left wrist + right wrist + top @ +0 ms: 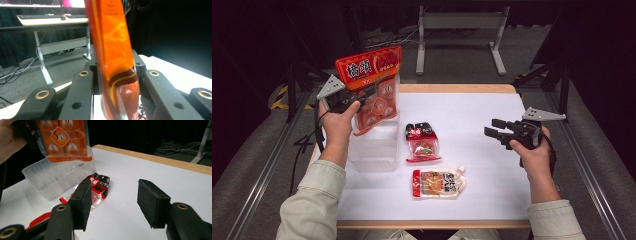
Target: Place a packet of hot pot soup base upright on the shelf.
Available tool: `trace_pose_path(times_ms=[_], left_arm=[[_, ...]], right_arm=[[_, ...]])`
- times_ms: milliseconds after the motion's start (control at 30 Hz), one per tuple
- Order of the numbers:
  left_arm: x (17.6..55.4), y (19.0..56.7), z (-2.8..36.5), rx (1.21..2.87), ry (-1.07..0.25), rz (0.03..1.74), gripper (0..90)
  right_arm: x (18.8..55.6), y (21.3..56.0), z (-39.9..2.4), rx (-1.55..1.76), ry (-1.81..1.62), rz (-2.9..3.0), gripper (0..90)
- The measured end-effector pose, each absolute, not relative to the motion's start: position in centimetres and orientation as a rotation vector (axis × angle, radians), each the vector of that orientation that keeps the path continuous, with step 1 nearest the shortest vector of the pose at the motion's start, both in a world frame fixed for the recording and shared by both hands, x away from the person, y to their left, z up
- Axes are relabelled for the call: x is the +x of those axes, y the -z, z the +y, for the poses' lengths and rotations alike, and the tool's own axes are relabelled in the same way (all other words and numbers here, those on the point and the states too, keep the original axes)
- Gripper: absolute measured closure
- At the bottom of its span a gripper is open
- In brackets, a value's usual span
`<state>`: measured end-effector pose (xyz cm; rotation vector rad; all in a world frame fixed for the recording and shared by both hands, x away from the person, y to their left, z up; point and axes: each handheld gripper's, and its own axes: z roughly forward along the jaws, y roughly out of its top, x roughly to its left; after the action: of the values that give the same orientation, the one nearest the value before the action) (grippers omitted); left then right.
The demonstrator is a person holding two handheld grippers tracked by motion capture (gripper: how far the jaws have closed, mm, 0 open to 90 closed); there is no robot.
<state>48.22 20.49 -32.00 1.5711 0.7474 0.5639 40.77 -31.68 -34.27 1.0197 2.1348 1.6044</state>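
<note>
1. High view. The left gripper (pixel 362 95) pinches a large orange-red plastic snack bag with a clear lower half (pixel 374 82) and holds it upright in the air above the clear rectangular plastic bin (pixel 373 145), which stands on the white table (pixel 482 150) near its left edge. Judged from this, the bag is on its way into the bin but not yet lowered; the bin looks empty. Two packs lie on the table just right of the bin: a small red-and-black packet with a clear window (pixel 423 143) and, nearer the person, a flat orange-and-white pouch (pixel 439 183). They are probably left to do. The right gripper (pixel 496 129) hovers well apart at the right, holding nothing.

2. Left gripper view. The fingers (pixel 82 92) press on the bag's lower part, edge-on between them. A grey desk frame (pixel 45 65) stands on the floor beyond.

3. Right gripper view. The fingers (pixel 81 205) are spread wide and empty. The bag's bottom edge hangs over the bin's rim; nothing blocks the opening.
</note>
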Motion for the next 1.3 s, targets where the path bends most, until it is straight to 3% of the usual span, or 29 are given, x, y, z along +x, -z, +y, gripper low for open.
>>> trace_pose_path(times_ms=[1300], left_arm=[[49.0, 35.2, 20.5, 1.616, -0.496, 0.786, 71.3]], right_arm=[[40.8, 34.6, -31.2, 0.990, -1.627, 2.174, 45.0]])
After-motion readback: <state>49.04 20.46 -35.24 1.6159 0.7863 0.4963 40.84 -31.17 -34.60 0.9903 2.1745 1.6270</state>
